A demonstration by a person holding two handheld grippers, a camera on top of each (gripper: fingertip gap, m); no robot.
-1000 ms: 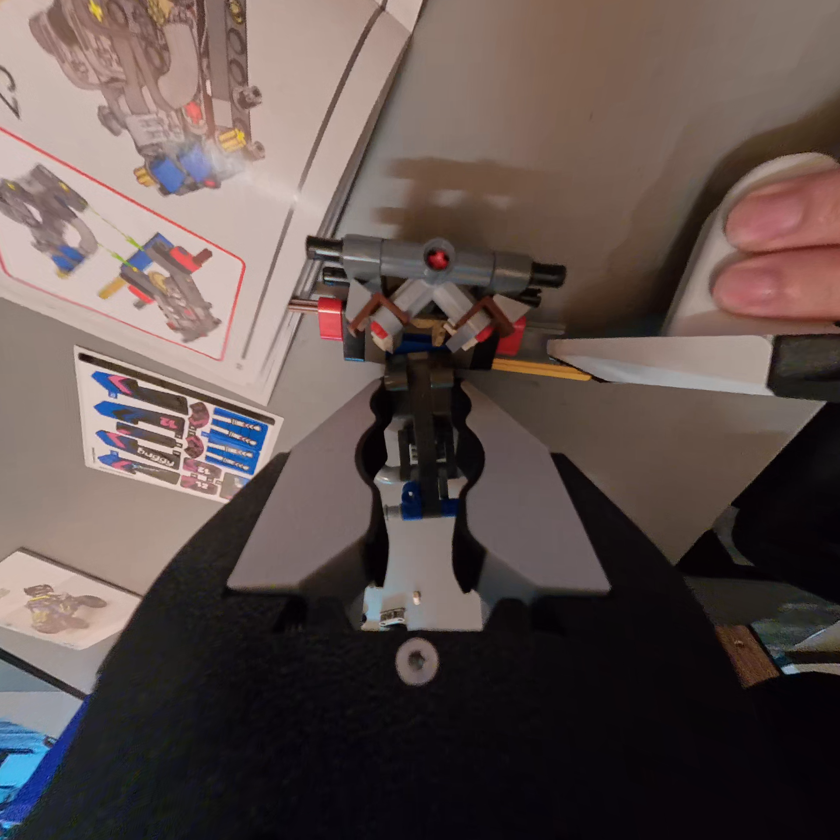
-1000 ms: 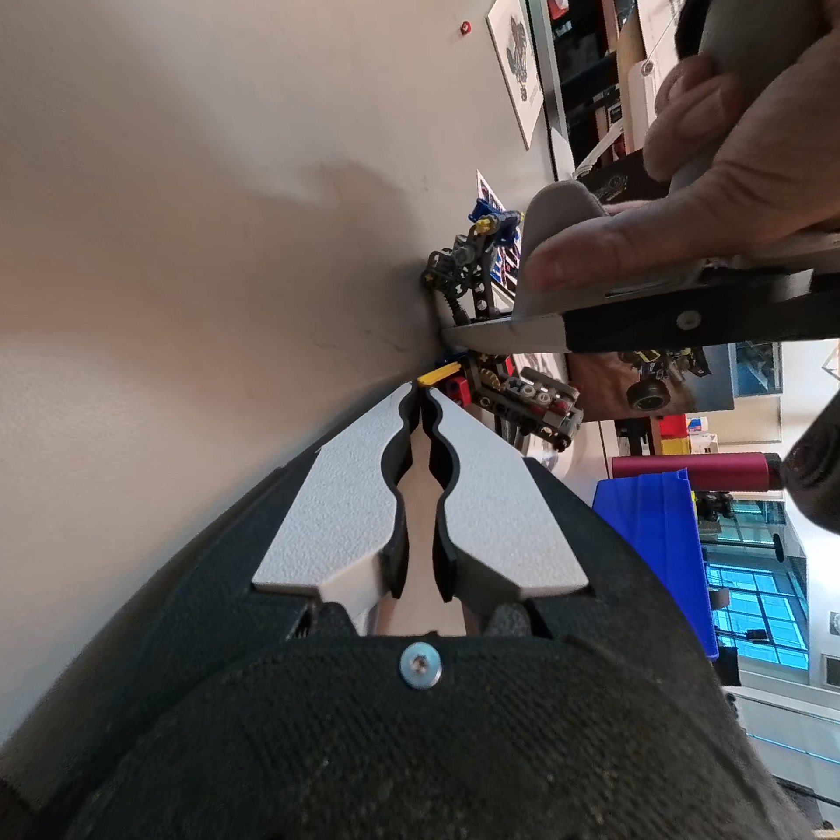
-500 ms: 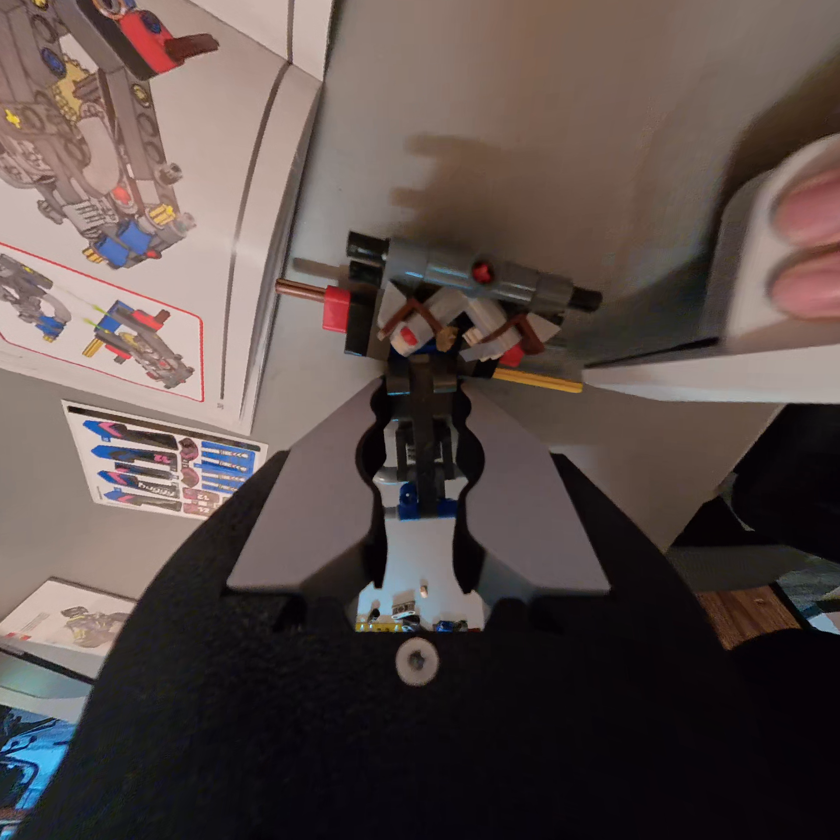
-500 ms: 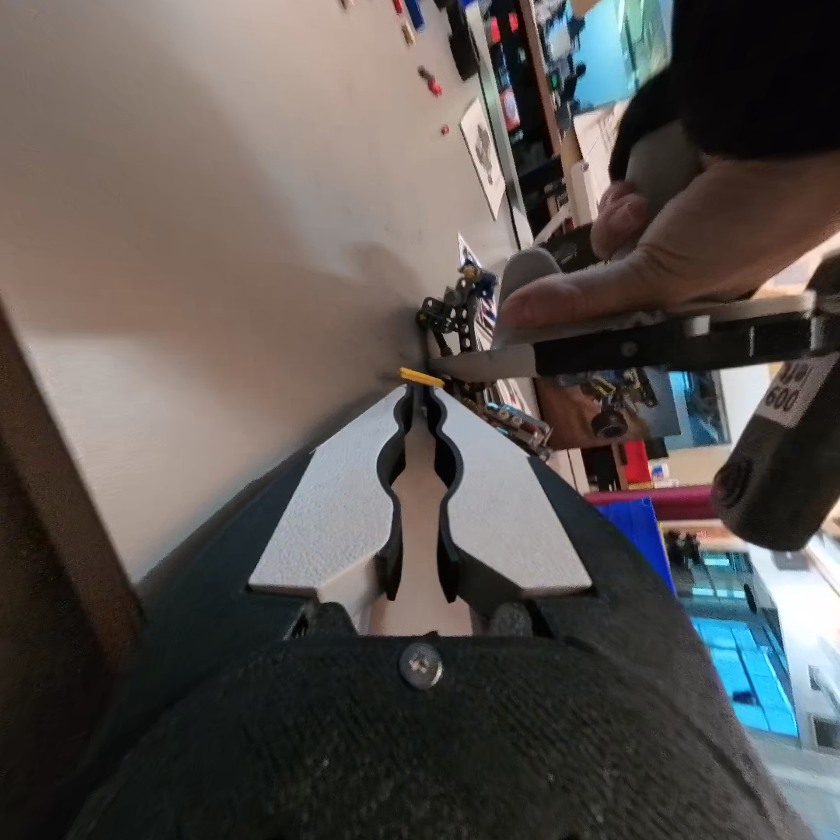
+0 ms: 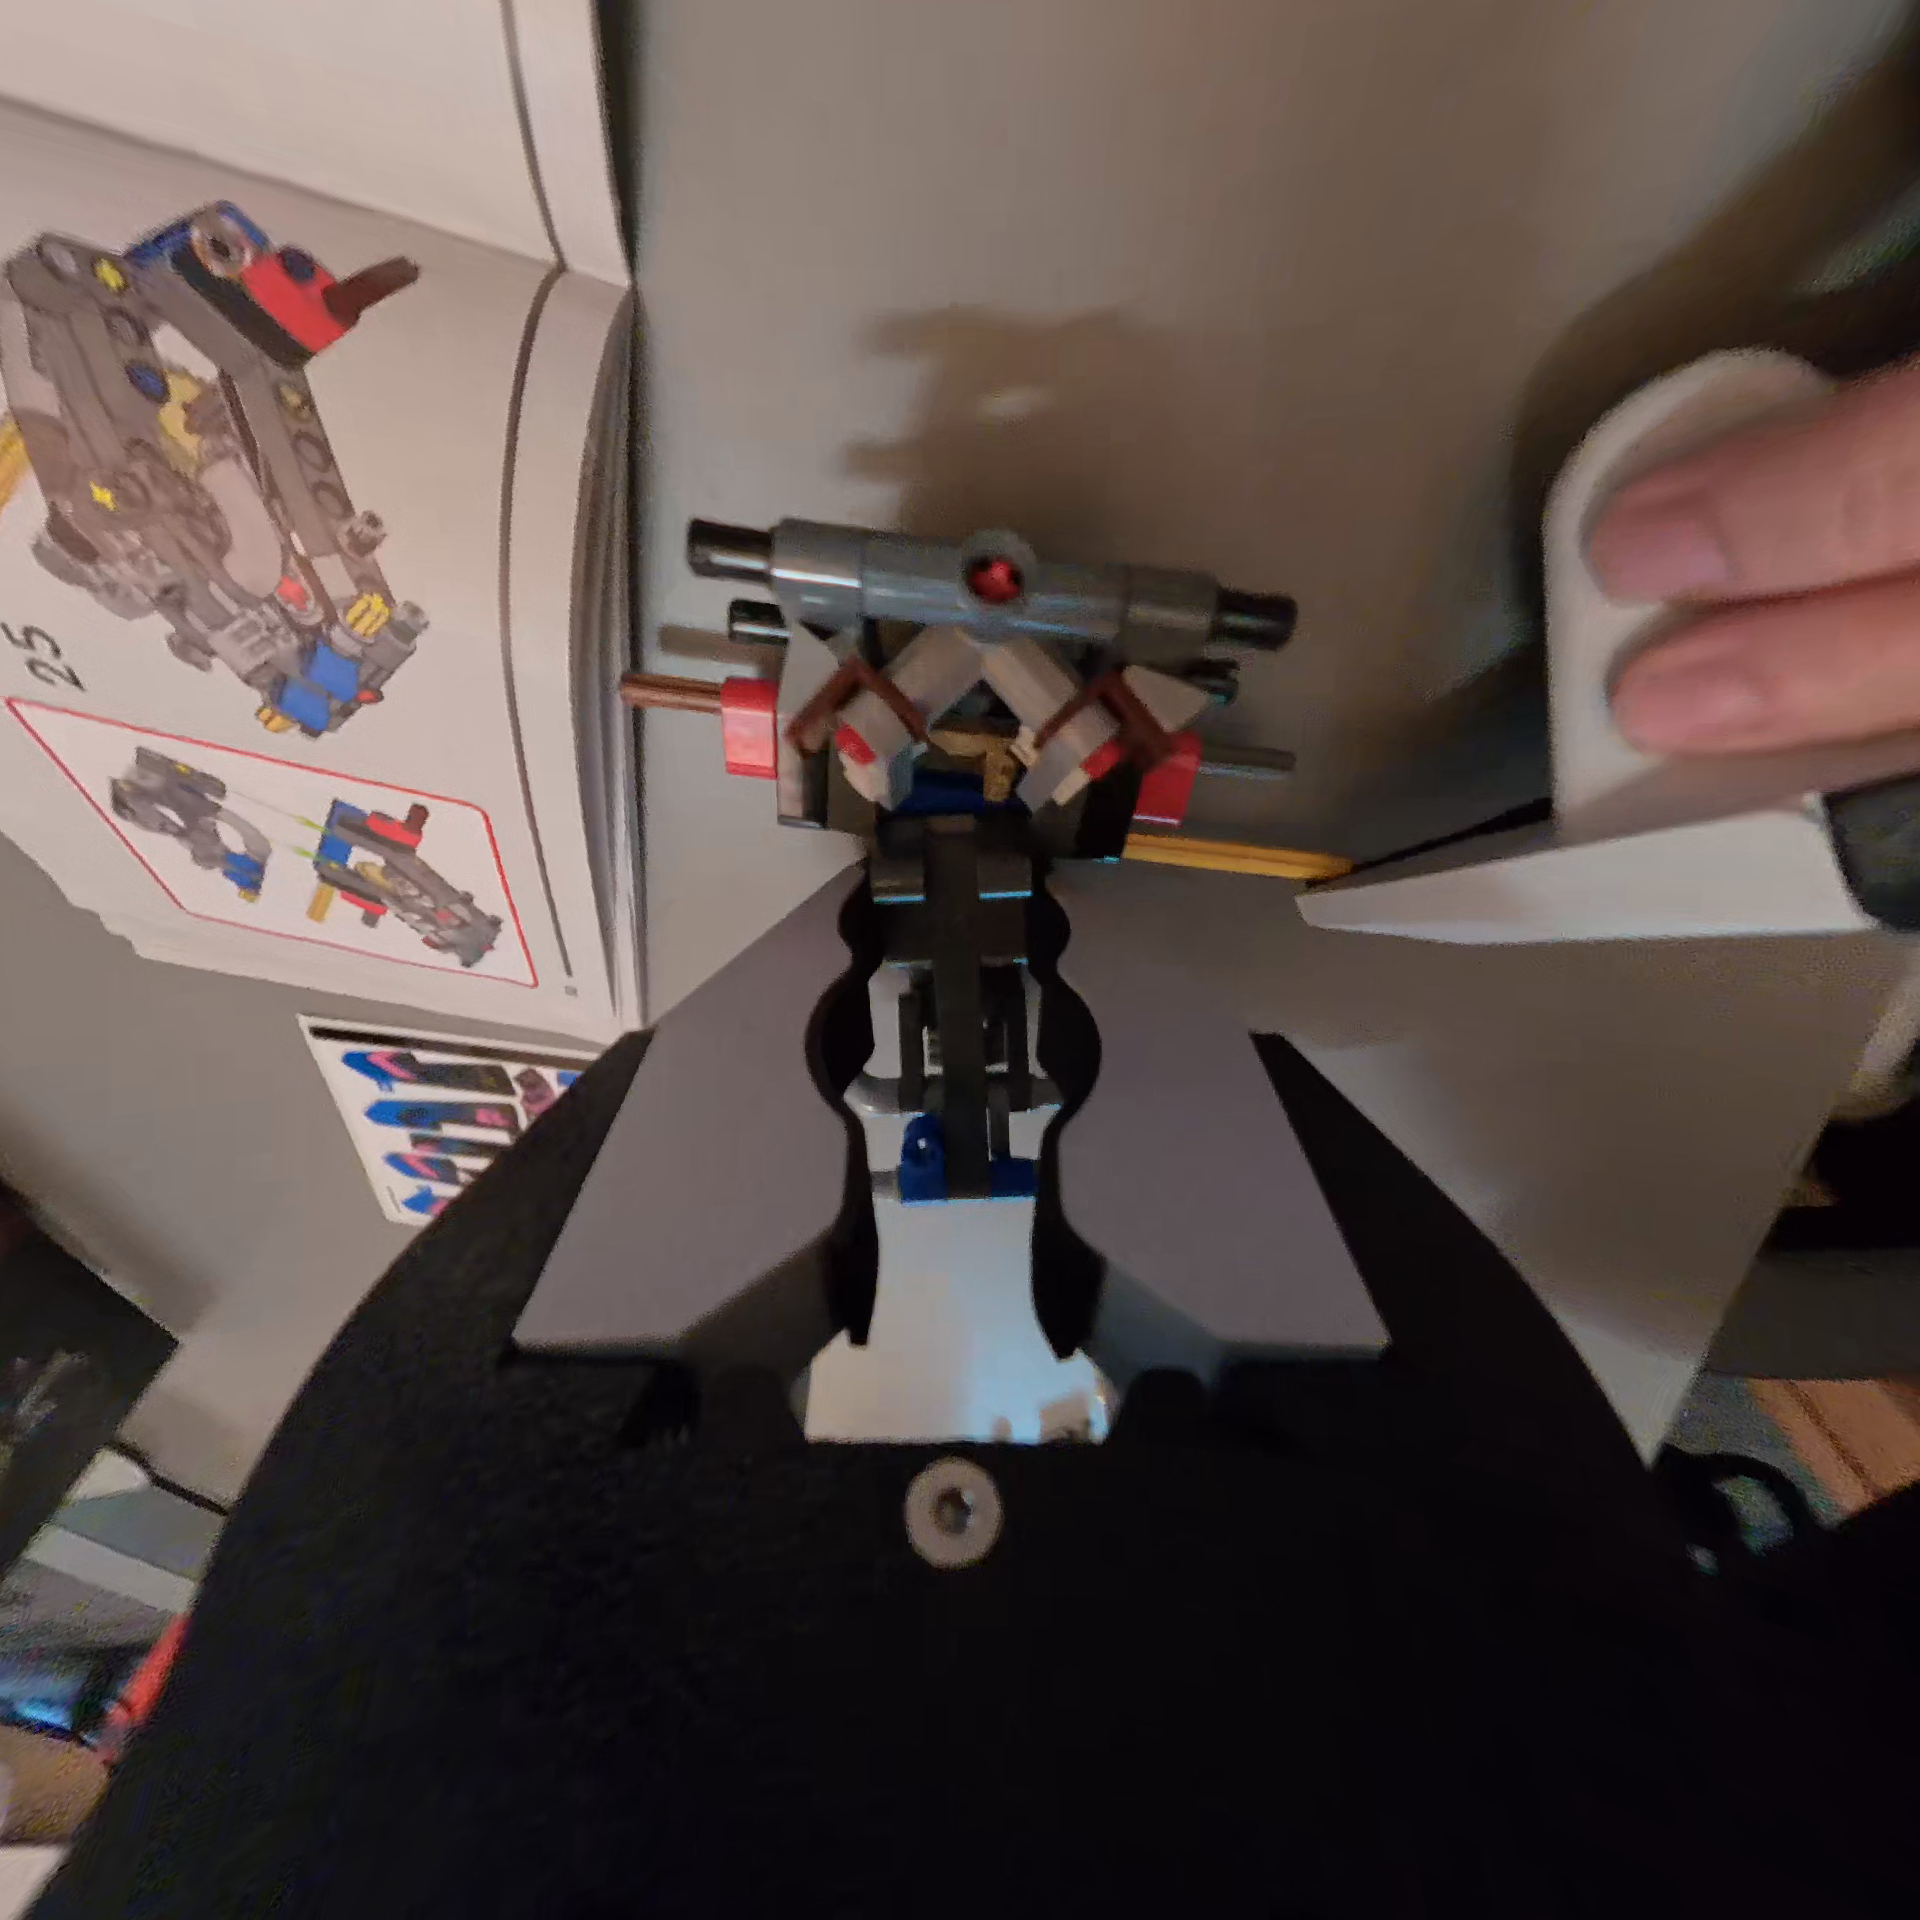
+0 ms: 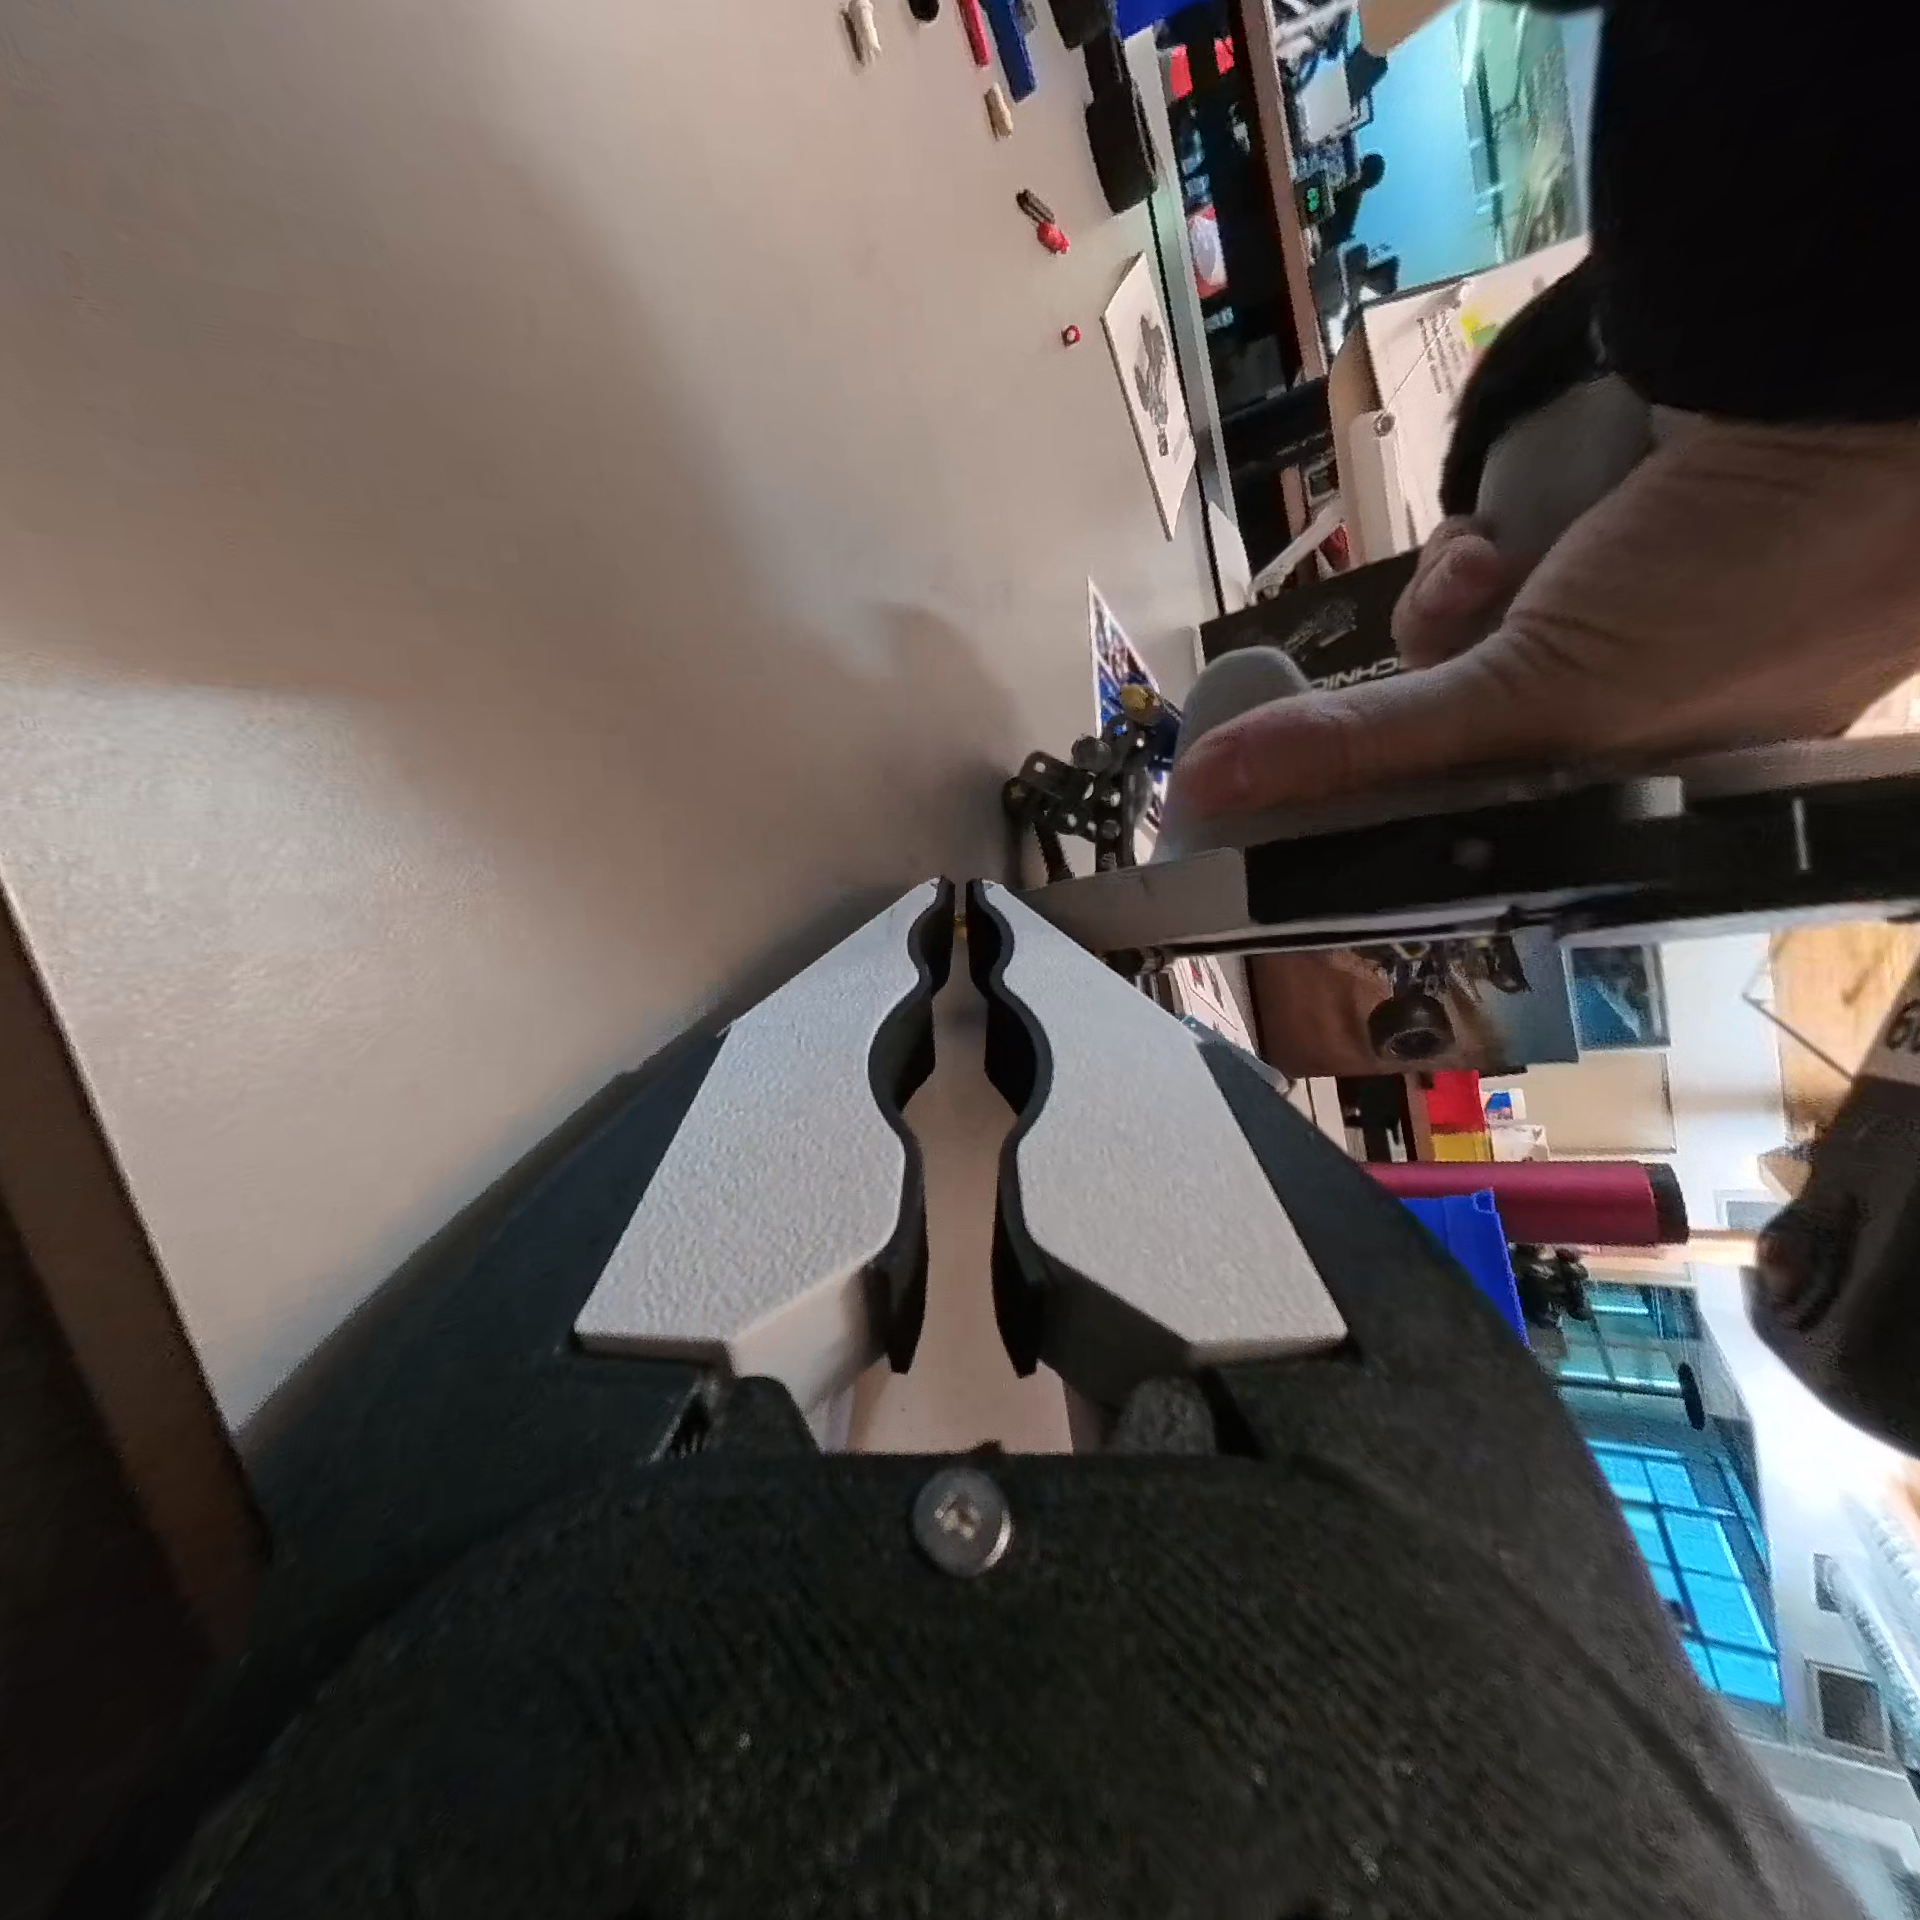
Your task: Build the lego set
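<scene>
My left gripper point(image 5: 951, 883) is shut on the black stem of a small lego assembly point(image 5: 987, 675), grey with red, brown and blue parts and black axles, held just above the grey table point(image 5: 1143, 260). A yellow axle point(image 5: 1226, 858) sticks out of the assembly's right side. My right gripper point(image 5: 1340, 904) comes in from the right, shut on the axle's outer end. In the right wrist view the right gripper point(image 6: 958, 896) is shut, with a sliver of the yellow axle point(image 6: 958, 923) between its tips. The assembly point(image 6: 1070, 790) shows partly behind the left gripper's finger point(image 6: 1164, 894).
An open instruction booklet point(image 5: 260, 571) and a sticker sheet point(image 5: 447, 1122) lie to the left. Loose small parts point(image 6: 1039, 218) and black tyres point(image 6: 1117, 135) lie farther along the table. A blue bin point(image 6: 1455, 1236) and a dark red cylinder point(image 6: 1517, 1200) are off to the right. Left tips to right tips: about 6 cm.
Both grippers have swung together with the assembly and the axle, so the booklet has shifted in the left view. In the right view the yellow axle now shows only as a sliver.
</scene>
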